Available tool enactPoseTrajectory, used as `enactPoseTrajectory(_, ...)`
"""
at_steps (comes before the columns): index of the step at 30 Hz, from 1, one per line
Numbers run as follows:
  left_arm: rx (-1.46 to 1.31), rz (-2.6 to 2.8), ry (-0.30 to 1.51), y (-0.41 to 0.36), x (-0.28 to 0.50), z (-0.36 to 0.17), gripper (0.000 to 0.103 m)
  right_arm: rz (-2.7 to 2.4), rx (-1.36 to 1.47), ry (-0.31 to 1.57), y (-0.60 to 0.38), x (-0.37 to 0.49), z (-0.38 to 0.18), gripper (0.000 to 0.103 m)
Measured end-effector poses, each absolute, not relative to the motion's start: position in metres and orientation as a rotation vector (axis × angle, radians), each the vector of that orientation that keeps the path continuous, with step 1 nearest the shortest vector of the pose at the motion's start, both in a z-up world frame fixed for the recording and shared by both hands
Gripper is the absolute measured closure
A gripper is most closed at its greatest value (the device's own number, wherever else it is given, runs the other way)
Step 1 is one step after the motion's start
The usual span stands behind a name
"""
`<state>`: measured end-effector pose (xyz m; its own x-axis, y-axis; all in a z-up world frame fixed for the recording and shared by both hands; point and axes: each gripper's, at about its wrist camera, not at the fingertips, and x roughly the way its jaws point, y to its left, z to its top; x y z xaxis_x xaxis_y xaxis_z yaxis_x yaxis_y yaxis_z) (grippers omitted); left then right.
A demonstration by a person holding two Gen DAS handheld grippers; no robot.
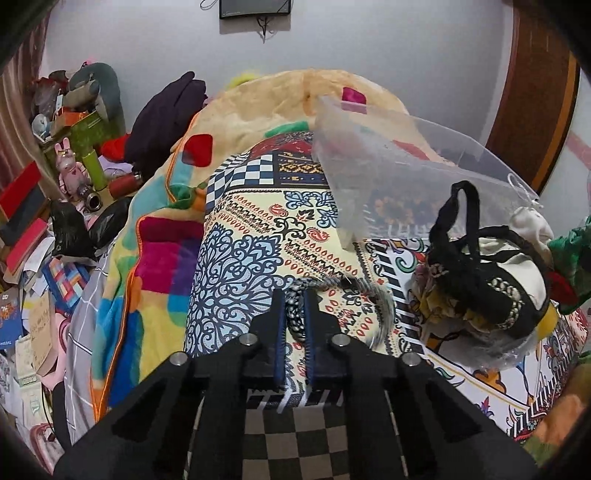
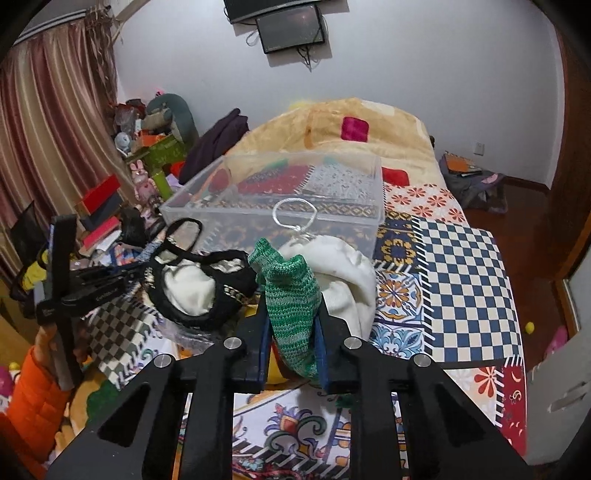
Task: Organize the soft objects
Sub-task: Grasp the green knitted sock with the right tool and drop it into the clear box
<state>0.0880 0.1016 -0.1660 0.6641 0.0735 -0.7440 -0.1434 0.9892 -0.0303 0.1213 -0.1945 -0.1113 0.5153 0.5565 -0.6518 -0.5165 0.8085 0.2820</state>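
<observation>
- the left tool [image 1: 294,295] is seen with its fingers drawn close together, clamped on a grey and blue patterned knit piece [image 1: 295,317] that lies on the bed.
- the right tool [image 2: 291,306] is clamped on a green knit piece [image 2: 291,291], which stands up between the fingers.
- just behind the green piece a cream cloth [image 2: 340,269] is heaped, topped by a white cord loop [image 2: 293,214].
- beside it, toward the left tool, a black strappy garment [image 2: 199,273] lies over more pale fabric; the same pile is seen at the right of the left wrist view [image 1: 491,280].
- a clear plastic box [image 2: 280,195] is set on the bed behind the pile, open at the top.
- open bedspread is seen to the right of the pile, up to the bed's edge, with wooden floor [image 2: 532,206] beyond.
- the bed is covered by a patchwork bedspread [image 2: 458,280] and a yellow fleece blanket [image 2: 332,122].
- cluttered boxes and toys [image 1: 74,147] are piled along the left, by a striped curtain [image 2: 48,140]; a screen [image 2: 291,31] is mounted on the white wall.
</observation>
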Motion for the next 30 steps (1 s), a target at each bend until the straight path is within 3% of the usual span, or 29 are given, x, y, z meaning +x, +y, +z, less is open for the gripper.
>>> enactPoseTrajectory(20,-0.106,-0.008,0.552,0.077,0.083,-0.052,0.096,0.663,0.074,0.53,-0.193,0.128,-0.021,0.088)
enactPoseTrajectory(30,-0.132,-0.04,0.597,0.074,0.148,-0.056,0.096,0.625,0.041,0.521,-0.171,0.186,-0.026,0.088)
